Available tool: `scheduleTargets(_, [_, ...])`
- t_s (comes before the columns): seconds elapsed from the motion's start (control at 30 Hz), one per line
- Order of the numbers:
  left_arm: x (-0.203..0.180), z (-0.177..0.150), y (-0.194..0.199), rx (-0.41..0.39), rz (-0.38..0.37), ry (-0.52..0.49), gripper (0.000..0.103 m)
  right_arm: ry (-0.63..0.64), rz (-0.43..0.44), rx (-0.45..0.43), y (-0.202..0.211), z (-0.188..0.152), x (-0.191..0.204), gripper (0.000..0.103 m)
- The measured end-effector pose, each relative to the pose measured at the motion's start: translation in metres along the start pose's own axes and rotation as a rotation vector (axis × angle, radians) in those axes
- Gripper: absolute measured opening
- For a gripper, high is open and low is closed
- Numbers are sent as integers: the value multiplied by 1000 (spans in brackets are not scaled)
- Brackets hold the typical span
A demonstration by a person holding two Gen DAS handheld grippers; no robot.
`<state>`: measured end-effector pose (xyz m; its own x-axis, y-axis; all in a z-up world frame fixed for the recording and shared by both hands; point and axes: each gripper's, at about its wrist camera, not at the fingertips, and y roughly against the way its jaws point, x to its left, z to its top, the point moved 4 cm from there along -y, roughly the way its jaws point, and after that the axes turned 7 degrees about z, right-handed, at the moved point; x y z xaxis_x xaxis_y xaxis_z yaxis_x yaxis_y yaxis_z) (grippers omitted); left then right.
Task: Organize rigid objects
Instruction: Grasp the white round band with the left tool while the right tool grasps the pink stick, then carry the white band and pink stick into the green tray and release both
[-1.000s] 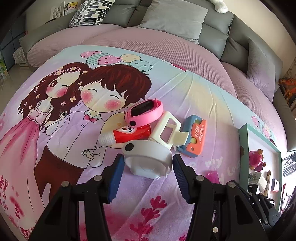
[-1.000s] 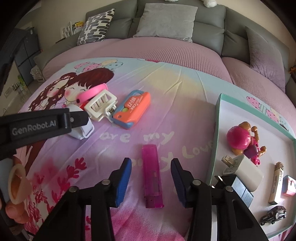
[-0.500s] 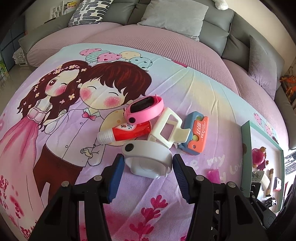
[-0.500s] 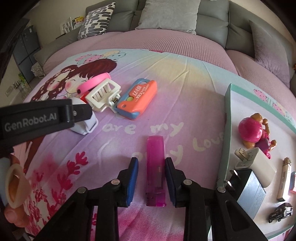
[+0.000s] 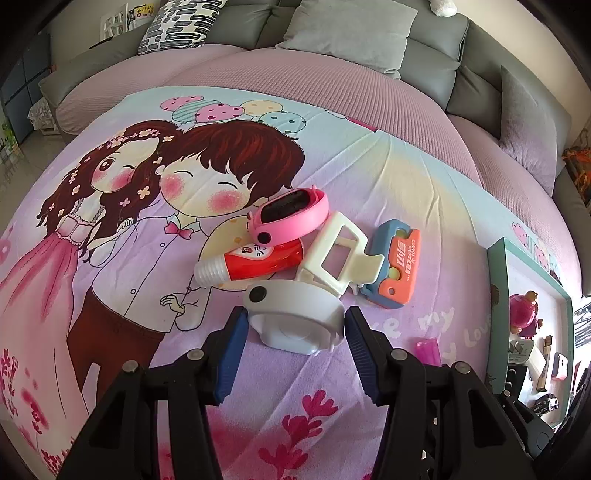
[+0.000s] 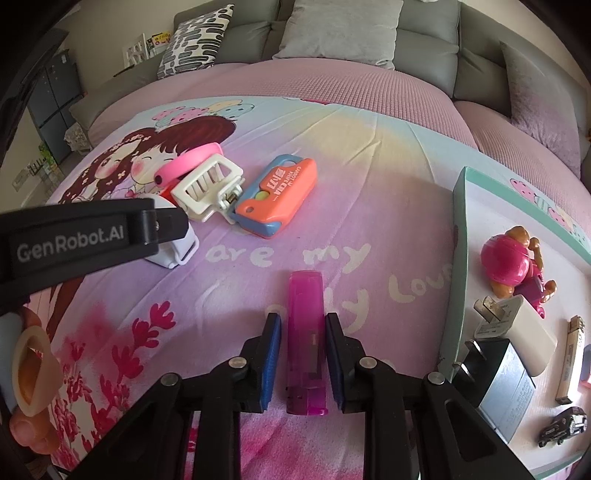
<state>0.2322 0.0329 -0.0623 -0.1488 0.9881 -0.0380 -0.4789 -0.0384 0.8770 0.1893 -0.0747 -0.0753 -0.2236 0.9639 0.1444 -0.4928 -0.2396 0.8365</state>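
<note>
The pink lighter [image 6: 306,343] lies flat on the cartoon-print blanket [image 6: 369,184], its long axis running straight away from the right tongs [image 6: 301,363], metal head toward the camera and plain end pointing out toward the sofa [image 6: 369,33]. The right tongs have come down to a narrow gap with the lighter between the blue pads [image 6: 271,354], which sit just beside its sides; firm contact cannot be told.

Just past the lighter's far end the blanket reads "are my" and "Love". Farther out and to the left lies an orange and blue toy [image 6: 277,195] marked "CARROT KNIFE", beside a white hair claw [image 6: 208,184] and a pink wristband watch [image 6: 188,162].

To the right of the right tongs a teal-rimmed tray [image 6: 458,229] holds a pink figure [image 6: 511,262], a white charger [image 6: 517,332], a grey adapter [image 6: 502,384], a yellow lighter [image 6: 570,362] and a toy car [image 6: 563,424].

The left tongs [image 5: 291,343], whose arm reads "GenRobot.AI", stand partly open around a white watch-shaped device [image 5: 295,314], its pads close beside it. Beyond lies a red tube [image 5: 251,260].
</note>
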Motion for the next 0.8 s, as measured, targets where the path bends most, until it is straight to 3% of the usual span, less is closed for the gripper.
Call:
scheduleTargets(0.47, [-1, 2, 6, -19, 13, -11, 56, -40, 47, -51, 14, 5, -5, 21])
scheduleTargets(0.8, [-6, 14, 47, -141, -38, -5, 55, -80, 44, -176, 53, 17, -17, 21])
